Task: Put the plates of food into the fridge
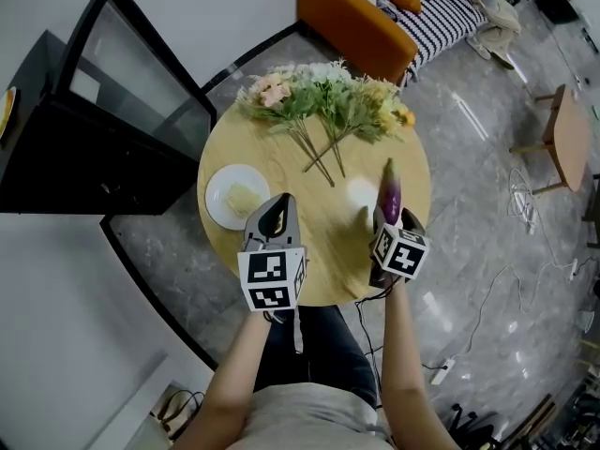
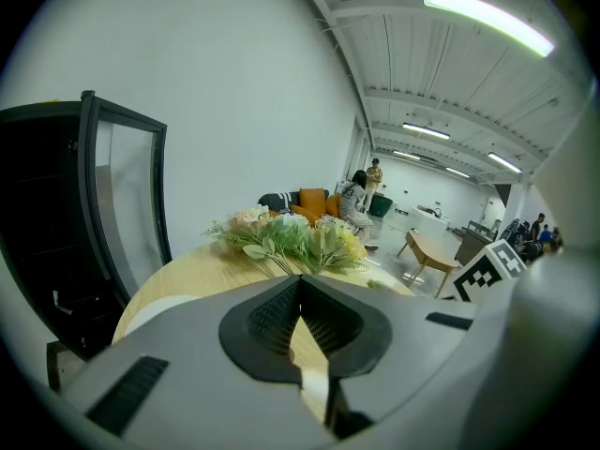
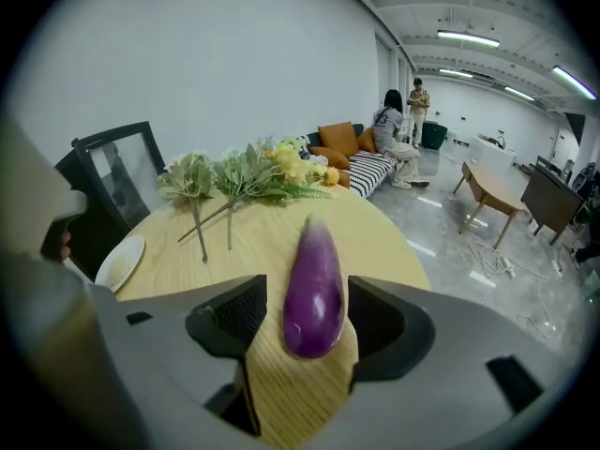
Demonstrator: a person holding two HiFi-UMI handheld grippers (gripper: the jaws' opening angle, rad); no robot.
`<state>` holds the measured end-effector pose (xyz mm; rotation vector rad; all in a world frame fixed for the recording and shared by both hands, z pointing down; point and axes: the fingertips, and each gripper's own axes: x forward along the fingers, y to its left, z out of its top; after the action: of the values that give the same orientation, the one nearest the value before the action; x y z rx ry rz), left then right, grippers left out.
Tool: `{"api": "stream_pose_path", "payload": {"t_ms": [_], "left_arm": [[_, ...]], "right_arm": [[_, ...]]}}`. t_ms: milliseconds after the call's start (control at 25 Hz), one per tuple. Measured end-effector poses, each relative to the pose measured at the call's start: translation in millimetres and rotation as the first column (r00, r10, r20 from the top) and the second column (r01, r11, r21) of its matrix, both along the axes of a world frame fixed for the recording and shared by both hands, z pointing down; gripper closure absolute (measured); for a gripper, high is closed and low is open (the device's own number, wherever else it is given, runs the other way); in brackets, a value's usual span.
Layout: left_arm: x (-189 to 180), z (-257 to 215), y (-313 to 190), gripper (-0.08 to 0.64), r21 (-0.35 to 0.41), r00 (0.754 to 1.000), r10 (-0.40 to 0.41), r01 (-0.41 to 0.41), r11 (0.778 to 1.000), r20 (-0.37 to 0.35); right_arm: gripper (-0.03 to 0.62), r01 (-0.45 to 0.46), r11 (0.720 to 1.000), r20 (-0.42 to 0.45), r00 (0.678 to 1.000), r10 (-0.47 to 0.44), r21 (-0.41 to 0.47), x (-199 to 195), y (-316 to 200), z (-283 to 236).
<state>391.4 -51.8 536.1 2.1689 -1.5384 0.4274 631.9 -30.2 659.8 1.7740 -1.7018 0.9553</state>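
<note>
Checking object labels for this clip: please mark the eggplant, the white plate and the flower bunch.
eggplant (image 3: 314,293), right gripper view, middle of its purple body.
white plate (image 1: 214,187), head view, bare left rim.
flower bunch (image 1: 323,92), head view, green leaves mid-bunch.

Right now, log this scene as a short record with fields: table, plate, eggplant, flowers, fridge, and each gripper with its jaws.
table: round, wooden
plate: white, on the table's left side, pale food on it
eggplant: purple, lying on the table's right side
flowers: bunch lying across the table's far edge
fridge: black, left of the table, glass door open
left gripper: over the table's near edge, jaws together, nothing between them
right gripper: jaws apart, eggplant between them, pads not pressing on it
</note>
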Motion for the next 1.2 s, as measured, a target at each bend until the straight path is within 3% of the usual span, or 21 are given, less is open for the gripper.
{"api": "stream_pose_path", "payload": {"t_ms": [200,360,680,960,1200], "left_arm": [[-6.6,5.0,-0.8,0.552,-0.015,1.000,-0.011,0.011,1.000,0.003],[-10.7,7.4,-2.0,0.552,-0.021,1.000,-0.022,0.022,1.000,0.001],[-20.4,7.6,-4.7,0.552,-0.019,0.999,-0.048,0.048,0.999,-0.007],[-23.0,0.9,-3.1,0.552,-0.007,0.997,-0.072,0.072,0.997,-0.021],[-30.1,-10.4,1.5,0.552,0.023,0.993,-0.117,0.118,0.993,-0.030]], "right_arm": [[0.337,-0.032,0.998,0.040,0.999,0.034,-0.051,1.5,0.4,13.0],[0.337,-0.033,0.996,0.017,0.999,0.035,-0.083,3.2,5.9,15.8],[0.359,-0.079,0.995,0.039,0.996,0.082,-0.059,8.1,7.2,15.1],[0.362,-0.021,1.000,0.074,0.997,0.022,-0.004,-7.0,6.0,-5.4],[0.362,0.076,0.995,0.123,0.989,-0.084,0.062,-42.0,-1.6,-41.6]]}}
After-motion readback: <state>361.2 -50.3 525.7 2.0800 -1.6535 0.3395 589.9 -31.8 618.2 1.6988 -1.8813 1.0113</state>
